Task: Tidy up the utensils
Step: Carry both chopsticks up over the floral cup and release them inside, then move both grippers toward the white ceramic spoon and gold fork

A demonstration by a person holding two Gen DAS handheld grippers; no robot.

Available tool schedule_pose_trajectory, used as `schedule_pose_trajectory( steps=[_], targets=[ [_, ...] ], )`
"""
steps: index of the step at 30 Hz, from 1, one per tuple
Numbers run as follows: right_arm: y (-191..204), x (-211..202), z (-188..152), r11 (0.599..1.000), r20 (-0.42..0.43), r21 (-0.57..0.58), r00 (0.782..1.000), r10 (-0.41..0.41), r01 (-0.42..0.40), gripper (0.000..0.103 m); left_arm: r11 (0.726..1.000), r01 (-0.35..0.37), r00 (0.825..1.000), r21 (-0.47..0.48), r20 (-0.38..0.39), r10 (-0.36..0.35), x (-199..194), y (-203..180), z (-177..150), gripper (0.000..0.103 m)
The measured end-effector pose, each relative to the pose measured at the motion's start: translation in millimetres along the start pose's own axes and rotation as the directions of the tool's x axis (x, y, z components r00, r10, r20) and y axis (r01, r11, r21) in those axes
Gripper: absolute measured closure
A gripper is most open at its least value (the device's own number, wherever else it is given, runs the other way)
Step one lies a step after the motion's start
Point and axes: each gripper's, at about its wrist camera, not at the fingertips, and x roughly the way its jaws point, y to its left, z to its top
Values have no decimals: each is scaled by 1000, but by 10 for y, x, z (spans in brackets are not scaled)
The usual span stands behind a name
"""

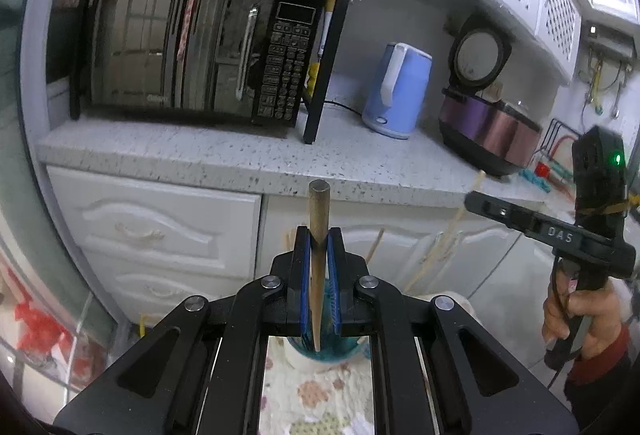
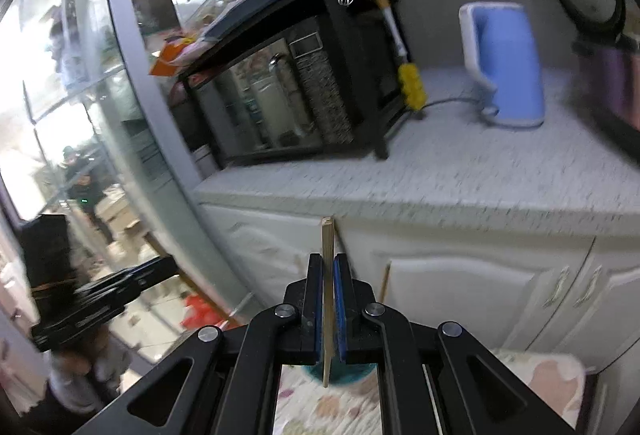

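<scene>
My left gripper [image 1: 319,241] is shut on a thick brown wooden stick [image 1: 318,211] that stands upright between the blue pads, its lower tip over a teal cup [image 1: 325,354] on a floral cloth. Several thin pale chopsticks [image 1: 436,255] stick up from behind the gripper. My right gripper [image 2: 329,261] is shut on a thin pale wooden chopstick [image 2: 328,239], also upright, its lower end over the same teal cup [image 2: 344,375]. The right gripper also shows at the right of the left wrist view [image 1: 560,235], held in a hand.
A speckled counter [image 1: 200,155] carries a black microwave [image 1: 192,47] under a black rack, a blue kettle [image 1: 398,91] and a purple rice cooker [image 1: 484,131]. White cabinet doors [image 1: 160,227] are below. A glass partition [image 2: 80,115] is at the left.
</scene>
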Motion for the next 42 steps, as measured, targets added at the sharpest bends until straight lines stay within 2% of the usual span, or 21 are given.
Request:
schedule_pose_trajectory(
  steps=[5,8,14,19,25,26,28,29,30,31,35,39,42],
  targets=[
    [-30,355,30,999,5,-8,999,-52,52,98,997,-45,998,54,-43,48,412,-84,-96,96],
    [-55,573,-16,997,-14,-25,997,-74,74,98,997,-54,995,53,-86,59,641,-56,-204,96],
    [-173,949,-190,998,-115,-31,991,-61,58,98,997,-73,982,25,-174,76,1023,60,-477,96],
    [-244,1232,-388,998,-202,-41,978,-56,49,98,997,-82,974,-10,-210,78,1185,125,-644,96],
    [-337,1314,-532,998,-262,-16,963,-64,62,98,996,-82,973,-40,-217,71,1163,155,-652,96],
    [-356,1303,-545,998,-267,-4,962,-58,59,98,996,-83,974,-39,-216,73,1152,154,-645,93],
    [-372,1255,-560,998,-266,8,963,-53,58,93,995,-89,975,-41,-209,79,1100,151,-637,77],
    [-380,1223,-566,998,-263,10,963,-54,59,87,995,-89,976,-48,-202,77,1056,152,-635,74],
    [-397,1168,-578,998,-257,14,965,-55,60,80,995,-86,978,-55,-197,74,1015,153,-633,71],
    [-408,1121,-590,998,-252,18,966,-53,59,77,995,-85,979,-60,-192,72,972,152,-632,70],
    [-412,933,-642,998,-246,21,967,-60,67,74,993,-91,982,-69,-169,79,789,128,-643,61],
    [-433,682,-705,996,-225,46,972,-66,78,62,992,-95,984,-78,-158,82,613,77,-688,50],
    [-402,491,-767,996,-216,40,974,-73,84,60,993,-97,985,-69,-149,86,487,8,-745,50]
  ],
)
